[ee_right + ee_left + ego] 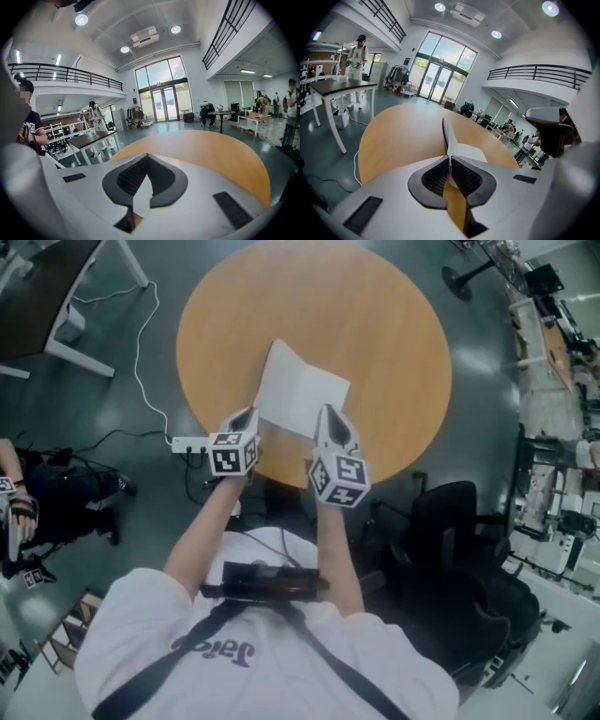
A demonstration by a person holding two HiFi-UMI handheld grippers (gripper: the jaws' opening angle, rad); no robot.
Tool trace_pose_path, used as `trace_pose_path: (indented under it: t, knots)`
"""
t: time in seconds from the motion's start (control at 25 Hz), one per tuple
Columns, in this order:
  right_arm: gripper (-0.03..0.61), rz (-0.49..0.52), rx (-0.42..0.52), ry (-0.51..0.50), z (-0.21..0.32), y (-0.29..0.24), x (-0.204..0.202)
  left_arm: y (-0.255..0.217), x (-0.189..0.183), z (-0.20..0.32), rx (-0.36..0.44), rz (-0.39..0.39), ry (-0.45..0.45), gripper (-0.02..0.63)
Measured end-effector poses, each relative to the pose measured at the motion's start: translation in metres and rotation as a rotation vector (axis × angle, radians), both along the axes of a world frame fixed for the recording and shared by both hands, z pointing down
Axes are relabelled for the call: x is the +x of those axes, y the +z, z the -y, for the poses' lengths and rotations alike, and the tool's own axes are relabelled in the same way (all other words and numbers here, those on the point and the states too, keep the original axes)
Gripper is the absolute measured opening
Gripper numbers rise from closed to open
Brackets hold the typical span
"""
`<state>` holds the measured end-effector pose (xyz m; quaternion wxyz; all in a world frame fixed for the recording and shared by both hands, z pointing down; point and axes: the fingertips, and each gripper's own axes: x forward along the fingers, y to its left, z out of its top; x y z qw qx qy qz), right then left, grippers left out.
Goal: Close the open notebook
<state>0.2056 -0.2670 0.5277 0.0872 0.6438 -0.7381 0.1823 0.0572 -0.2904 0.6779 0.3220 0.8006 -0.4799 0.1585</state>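
Head view: notebook (300,390) near edge at 6 o'clock is hidden under left gripper (251,418) and right gripper (330,420). Table (394,334) rim at 6 is hidden too. Person (56,495) at 9 is cut off by the edge. Left gripper view: blurred shape (553,129) at 3, can't tell what; notebook bottom is behind the jaws. Right gripper view: only 1 white sliver of notebook shows, rest hidden. Far people are too small to tell.

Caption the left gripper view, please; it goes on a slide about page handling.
Left gripper shut on one leaf of the notebook, holding it upright above the round wooden table.
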Motion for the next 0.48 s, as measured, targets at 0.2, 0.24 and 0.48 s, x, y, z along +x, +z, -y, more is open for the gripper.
trace_pose_path:
  t: [0.2, 0.24, 0.48]
  knots:
    - [0.012, 0.008, 0.027, 0.053, -0.007, -0.009, 0.019, -0.026, 0.030, -0.016, 0.067, 0.005, 0.101, 0.031]
    - [0.012, 0.011, 0.036, 0.067, -0.009, -0.012, 0.023, -0.030, 0.036, -0.019, 0.077, 0.008, 0.121, 0.031]
    - [0.012, 0.020, 0.079, 0.160, -0.023, -0.028, 0.055, -0.039, 0.076, -0.036, 0.091, -0.017, 0.238, 0.031]
